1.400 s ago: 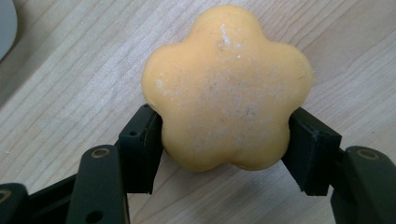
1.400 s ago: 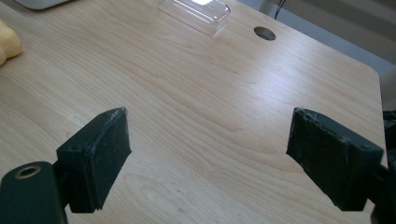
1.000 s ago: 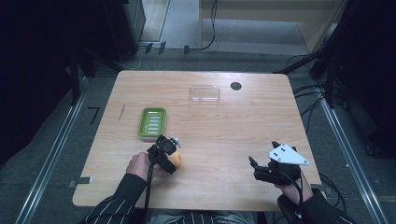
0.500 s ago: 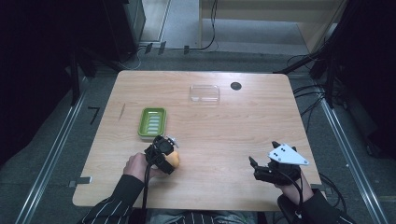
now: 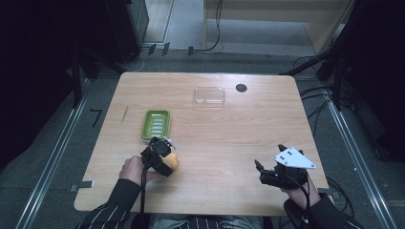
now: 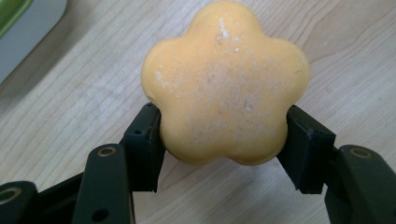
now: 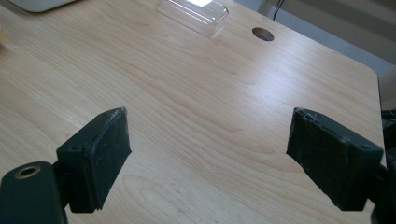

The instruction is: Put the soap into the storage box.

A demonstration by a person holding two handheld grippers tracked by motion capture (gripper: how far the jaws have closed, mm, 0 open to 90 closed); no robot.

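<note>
Barely anything has shifted since a second ago: the left gripper (image 5: 165, 153) sits where it was beside the green dish, and the right gripper (image 5: 267, 172) has kept its spot near the table's front right corner.

The left forearm, in a striped sleeve, comes in from the bottom edge, and the hand (image 5: 135, 168) wraps the gripper's body from behind, jaws aimed away from the person. In the left gripper view the two black jaws clamp the flanks of an orange flower-shaped soap (image 6: 225, 84); its lobes bulge up and out beyond the pads, and the wooden table (image 6: 74, 93) lies right behind it. The green soap dish (image 5: 155, 124) lies just ahead of the jaws.

On the other side the right hand holds its tool low over the wood, the grey plate on top. Its jaws stand wide apart with bare tabletop between them, and a clear lid (image 7: 194, 11) lies well beyond them.
</note>
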